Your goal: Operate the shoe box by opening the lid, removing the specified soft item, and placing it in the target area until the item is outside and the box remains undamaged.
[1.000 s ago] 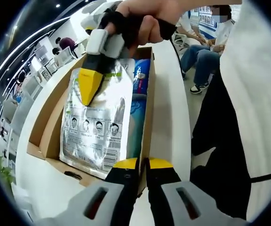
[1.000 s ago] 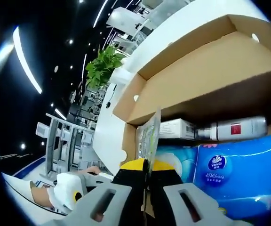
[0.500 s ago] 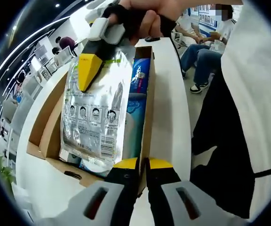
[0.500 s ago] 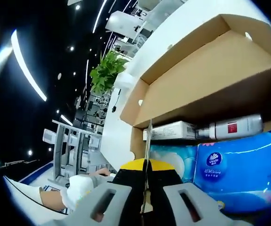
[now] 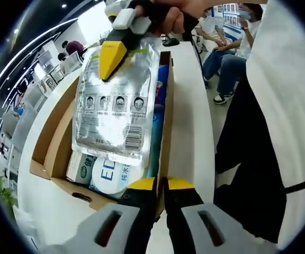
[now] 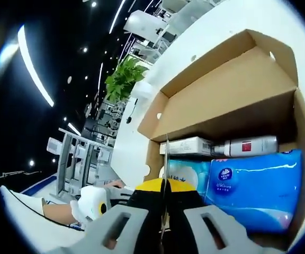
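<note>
The brown cardboard shoe box (image 5: 57, 137) lies open on a white counter, its lid (image 6: 221, 90) folded back. A silver foil pouch (image 5: 115, 114) printed with small face pictures hangs above the box. My right gripper (image 5: 113, 55) is shut on the pouch's top edge. In the right gripper view that edge (image 6: 167, 153) stands thin between the shut tips of the right gripper (image 6: 163, 185). My left gripper (image 5: 161, 184) is shut at the box's near corner, with the cardboard wall (image 5: 166, 132) running in between its tips.
Inside the box lie a blue tissue pack (image 6: 253, 185), a white carton (image 6: 189, 145), a white bottle (image 6: 245, 146) and a round white pack (image 5: 113, 172). A person's body (image 5: 269, 132) stands close on the right. People sit beyond (image 5: 232, 47). A plant (image 6: 123, 79) stands on the counter.
The right gripper has lifted the silver pouch higher out of the box, uncovering the white packs beneath it. The left gripper has stayed at the box corner.
</note>
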A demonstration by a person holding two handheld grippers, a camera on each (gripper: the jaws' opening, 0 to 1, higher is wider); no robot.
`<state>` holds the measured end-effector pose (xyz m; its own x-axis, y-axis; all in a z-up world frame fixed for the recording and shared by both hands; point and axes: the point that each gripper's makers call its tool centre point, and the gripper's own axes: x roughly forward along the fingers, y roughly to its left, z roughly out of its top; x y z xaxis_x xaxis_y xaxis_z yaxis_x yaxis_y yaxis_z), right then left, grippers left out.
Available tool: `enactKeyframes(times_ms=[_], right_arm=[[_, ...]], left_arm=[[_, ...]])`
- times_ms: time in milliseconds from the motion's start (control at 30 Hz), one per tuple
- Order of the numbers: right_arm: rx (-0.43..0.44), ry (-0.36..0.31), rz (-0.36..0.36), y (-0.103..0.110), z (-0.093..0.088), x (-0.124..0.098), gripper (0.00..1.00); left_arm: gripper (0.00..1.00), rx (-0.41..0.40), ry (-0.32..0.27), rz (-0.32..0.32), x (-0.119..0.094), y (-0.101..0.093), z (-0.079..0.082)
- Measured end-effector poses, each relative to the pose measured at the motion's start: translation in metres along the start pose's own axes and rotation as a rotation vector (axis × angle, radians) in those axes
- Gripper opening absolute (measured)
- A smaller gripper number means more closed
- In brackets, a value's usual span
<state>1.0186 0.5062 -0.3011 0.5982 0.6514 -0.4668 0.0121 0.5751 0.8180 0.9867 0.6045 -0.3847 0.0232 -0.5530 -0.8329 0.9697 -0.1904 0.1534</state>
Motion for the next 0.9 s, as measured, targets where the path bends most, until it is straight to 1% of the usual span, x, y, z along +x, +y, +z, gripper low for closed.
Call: enactKeyframes(times_ms=[133,367,467,567,700,800,900], right_arm=[[-0.017,-0.007,0.016,0.006,0.003,-0.004,0.00],[-0.017,-0.021,0.026,0.009,0.011,-0.009,0.00],[-0.025,-0.039,0.010,0.008,0.013,-0.016,0.00],[-0.021,-0.049,0.012,0.008,0.014,-0.022,0.00],[-0.031,-0.057,0.009,0.003,0.017,-0.032,0.00],[-0.030,-0.066,-0.008,-0.007,0.021,-0.043,0.00],[-0.018,-0.097,-0.004,-0.008,0.028,-0.055,0.00]], left_arm=[[0.05,0.002,0.007,0.004,0.000,0.000,-0.001],[0.05,0.002,0.005,0.004,0.000,0.000,-0.001],[0.05,0.002,0.002,0.009,0.000,0.000,-0.002],[0.05,0.004,0.000,0.007,0.000,0.000,-0.003],[0.05,0.005,0.000,0.004,0.000,0.000,-0.002],[0.05,0.009,-0.005,0.007,0.000,0.000,-0.002],[0.05,0.011,-0.005,0.005,-0.001,0.000,-0.001]])
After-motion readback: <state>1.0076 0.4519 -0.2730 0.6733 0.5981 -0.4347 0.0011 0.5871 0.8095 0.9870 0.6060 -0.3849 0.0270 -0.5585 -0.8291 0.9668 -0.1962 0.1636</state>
